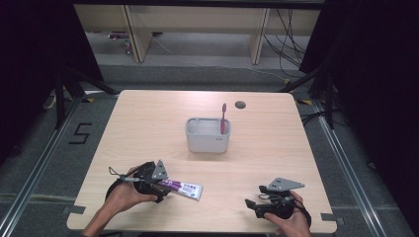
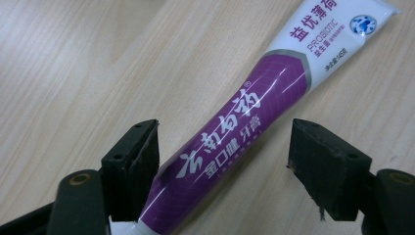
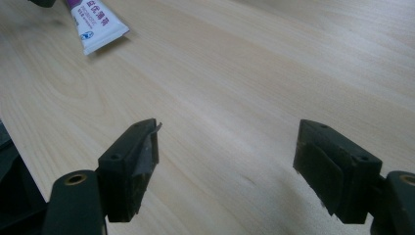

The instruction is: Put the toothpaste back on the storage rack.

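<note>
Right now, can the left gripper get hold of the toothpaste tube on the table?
Probably yes. The left gripper already straddles the toothpaste tube, which lies flat on the table between its open jaws with nothing in the way; one jaw looks close to touching it.

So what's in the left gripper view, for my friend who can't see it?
A purple and white toothpaste tube lies slanted on the wooden table, between the left gripper's two open black jaws. One jaw is right beside the tube; the other stands clear of it.
</note>
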`<state>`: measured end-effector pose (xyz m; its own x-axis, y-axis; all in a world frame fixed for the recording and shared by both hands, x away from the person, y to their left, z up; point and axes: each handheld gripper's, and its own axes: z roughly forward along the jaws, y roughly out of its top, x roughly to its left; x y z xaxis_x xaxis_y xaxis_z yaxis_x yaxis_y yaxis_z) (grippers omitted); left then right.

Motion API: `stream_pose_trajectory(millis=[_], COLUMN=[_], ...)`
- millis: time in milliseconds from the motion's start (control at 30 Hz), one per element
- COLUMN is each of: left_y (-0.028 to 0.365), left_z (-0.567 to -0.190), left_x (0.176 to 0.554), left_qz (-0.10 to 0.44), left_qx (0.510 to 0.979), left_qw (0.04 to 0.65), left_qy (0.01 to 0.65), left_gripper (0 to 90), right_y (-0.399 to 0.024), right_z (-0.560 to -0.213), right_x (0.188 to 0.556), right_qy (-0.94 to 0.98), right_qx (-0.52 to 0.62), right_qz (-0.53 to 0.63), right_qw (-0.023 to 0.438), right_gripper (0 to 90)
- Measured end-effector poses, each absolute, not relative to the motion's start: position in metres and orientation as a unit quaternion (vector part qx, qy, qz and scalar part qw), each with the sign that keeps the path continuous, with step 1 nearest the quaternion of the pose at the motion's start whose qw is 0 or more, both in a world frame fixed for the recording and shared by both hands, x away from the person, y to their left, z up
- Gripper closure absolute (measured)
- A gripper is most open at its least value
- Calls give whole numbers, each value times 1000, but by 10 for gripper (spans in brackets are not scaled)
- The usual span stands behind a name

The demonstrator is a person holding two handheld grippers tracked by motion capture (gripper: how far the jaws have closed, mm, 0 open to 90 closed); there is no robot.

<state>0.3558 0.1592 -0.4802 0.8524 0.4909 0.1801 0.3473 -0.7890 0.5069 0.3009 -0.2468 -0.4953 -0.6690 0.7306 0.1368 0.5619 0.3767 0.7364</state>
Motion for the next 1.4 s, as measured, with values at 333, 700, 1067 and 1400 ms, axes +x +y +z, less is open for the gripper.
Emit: stream_pose_trajectory(millis=[333,700,1067,1400], left_y=[156,153,150,144], left_z=[-480,-484,-485,-484], left_x=[361,365,366,370], left_qz=[145,129,124,108], left_qx=[940,947,951,955], left_qw=[222,206,194,185], left_qy=[217,210,207,206], left_gripper=[294,349,460,535], right_y=[-246,-246,-244,-245], right_z=[-494,-494,-495,-494], right_x=[300,300,300,299], right_qy=[824,821,822,821], right_qx=[394,395,395,399], right_qz=[395,399,404,399], right_qw=[103,105,78,90], right_gripper=[254,254,255,255])
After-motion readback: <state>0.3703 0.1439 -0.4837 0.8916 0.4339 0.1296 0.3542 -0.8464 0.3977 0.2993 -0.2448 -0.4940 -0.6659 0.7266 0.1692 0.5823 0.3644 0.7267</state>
